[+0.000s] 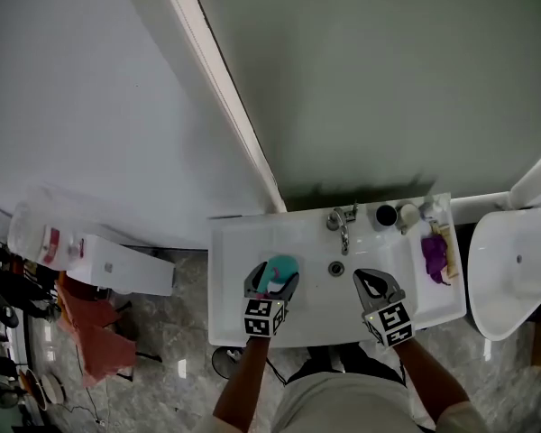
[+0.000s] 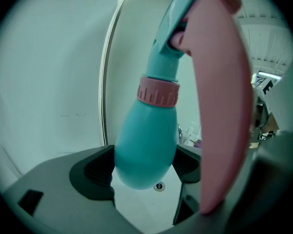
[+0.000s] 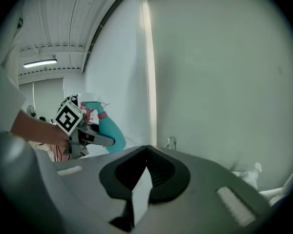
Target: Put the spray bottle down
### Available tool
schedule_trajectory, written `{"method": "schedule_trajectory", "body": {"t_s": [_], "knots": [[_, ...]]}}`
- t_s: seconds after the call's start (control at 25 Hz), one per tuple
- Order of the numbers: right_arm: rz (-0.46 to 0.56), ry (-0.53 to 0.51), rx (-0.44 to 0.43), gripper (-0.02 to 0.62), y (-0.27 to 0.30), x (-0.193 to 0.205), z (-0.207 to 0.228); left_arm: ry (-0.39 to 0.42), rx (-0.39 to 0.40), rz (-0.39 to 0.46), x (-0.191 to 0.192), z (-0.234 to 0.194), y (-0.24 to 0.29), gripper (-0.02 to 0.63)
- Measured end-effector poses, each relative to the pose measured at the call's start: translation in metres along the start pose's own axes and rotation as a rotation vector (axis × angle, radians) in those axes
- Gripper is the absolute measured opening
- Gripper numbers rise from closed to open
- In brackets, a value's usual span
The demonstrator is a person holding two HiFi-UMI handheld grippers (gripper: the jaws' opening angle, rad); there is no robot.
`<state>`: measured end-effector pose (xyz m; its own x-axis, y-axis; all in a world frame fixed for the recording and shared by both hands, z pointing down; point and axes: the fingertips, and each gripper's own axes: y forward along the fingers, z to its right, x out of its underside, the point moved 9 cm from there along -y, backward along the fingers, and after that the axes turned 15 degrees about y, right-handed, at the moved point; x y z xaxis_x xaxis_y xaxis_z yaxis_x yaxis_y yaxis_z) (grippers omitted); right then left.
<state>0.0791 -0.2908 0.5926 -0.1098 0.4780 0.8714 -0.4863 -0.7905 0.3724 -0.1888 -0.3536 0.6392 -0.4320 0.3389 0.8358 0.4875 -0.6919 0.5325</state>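
A teal spray bottle [image 1: 279, 268] with a pink collar and pink trigger hangs above the left part of the white sink [image 1: 230, 282]. My left gripper [image 1: 270, 283] is shut on its round belly; in the left gripper view both dark pads [image 2: 98, 168] press the bottle [image 2: 146, 145] from the sides, nozzle upward. The right gripper view shows the bottle [image 3: 110, 130] held upright in the left gripper [image 3: 95, 138]. My right gripper [image 1: 371, 283] hovers over the right side of the basin with its jaw tips touching [image 3: 146, 147], holding nothing.
A chrome faucet [image 1: 342, 225] and the drain [image 1: 336, 268] lie between the grippers. Small containers [image 1: 385, 215] and a purple thing [image 1: 434, 255] sit on the sink's right ledge. A toilet [image 1: 514, 269] stands to the right, a white box [image 1: 117, 264] and red cloth [image 1: 95, 325] to the left.
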Motion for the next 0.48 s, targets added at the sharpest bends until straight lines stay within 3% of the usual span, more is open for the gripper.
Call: {"method": "schedule_trajectory", "body": {"t_s": [0.48], "knots": [[-0.044,0.087,0.089,0.011,0.034,0.036,0.018,0.059,0.024,-0.056,0.046,-0.036,0.127,0.371]]}}
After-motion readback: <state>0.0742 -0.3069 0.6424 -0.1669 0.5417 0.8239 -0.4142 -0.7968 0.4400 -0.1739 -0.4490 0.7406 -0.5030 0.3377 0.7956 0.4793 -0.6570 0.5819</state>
